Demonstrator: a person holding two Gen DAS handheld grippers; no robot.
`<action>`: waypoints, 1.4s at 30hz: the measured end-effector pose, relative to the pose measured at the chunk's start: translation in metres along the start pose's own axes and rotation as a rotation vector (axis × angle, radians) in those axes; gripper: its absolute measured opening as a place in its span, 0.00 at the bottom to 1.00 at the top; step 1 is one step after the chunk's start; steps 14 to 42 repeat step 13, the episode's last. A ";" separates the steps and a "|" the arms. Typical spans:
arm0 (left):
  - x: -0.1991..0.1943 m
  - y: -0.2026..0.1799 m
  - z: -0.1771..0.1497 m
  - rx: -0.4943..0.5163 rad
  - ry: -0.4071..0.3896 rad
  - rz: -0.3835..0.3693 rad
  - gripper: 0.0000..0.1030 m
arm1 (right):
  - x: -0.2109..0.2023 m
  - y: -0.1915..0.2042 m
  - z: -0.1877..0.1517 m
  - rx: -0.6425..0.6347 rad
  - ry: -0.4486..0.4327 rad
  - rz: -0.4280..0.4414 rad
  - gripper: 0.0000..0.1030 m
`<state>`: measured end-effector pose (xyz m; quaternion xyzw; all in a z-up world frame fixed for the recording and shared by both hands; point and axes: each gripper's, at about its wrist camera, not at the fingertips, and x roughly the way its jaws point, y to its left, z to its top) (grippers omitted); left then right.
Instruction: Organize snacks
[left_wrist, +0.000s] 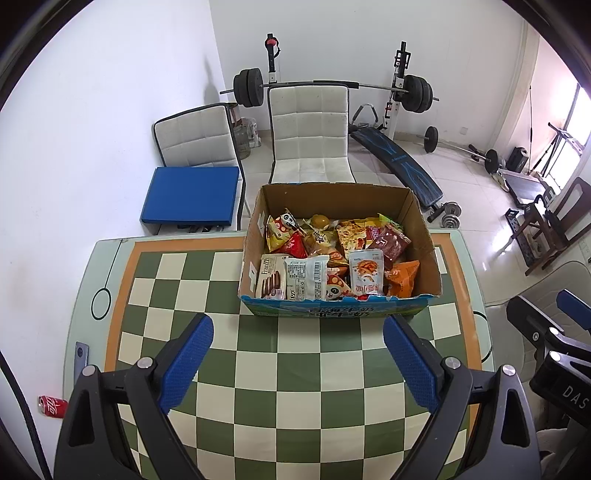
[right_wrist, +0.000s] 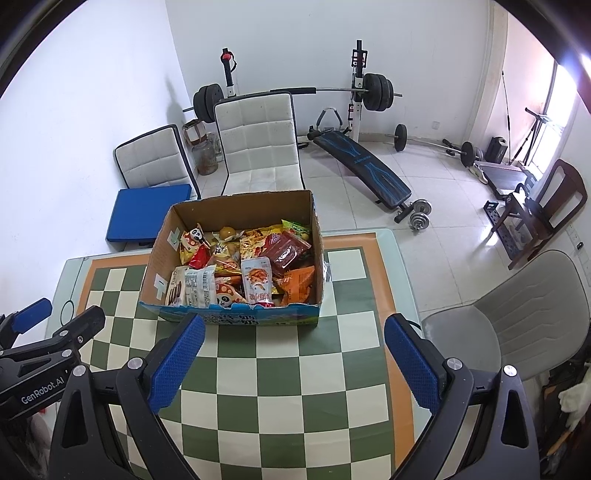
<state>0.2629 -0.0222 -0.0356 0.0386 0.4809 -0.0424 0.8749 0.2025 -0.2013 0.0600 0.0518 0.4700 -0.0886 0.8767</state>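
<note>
Snacks (left_wrist: 332, 254) all heaped inside the cardboard box (left_wrist: 421, 236) on the checkered desk (left_wrist: 295, 369), none loose outside, both grippers' jaws spread wide and empty above it: fits either a finished tidy-up or sorting ahead.

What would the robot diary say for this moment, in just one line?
left gripper: open, empty | right gripper: open, empty | snacks: all inside cardboard box | box: on checkered table | grippers: above table, short of box
</note>
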 end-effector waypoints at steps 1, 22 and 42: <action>0.000 0.000 -0.001 0.000 -0.001 0.000 0.92 | -0.001 -0.001 0.001 0.001 0.000 0.000 0.97; 0.001 -0.002 0.000 -0.001 -0.011 -0.001 0.92 | -0.003 0.000 0.004 -0.003 -0.004 -0.003 0.97; 0.001 -0.002 0.000 -0.001 -0.011 -0.001 0.92 | -0.003 0.000 0.004 -0.003 -0.004 -0.003 0.97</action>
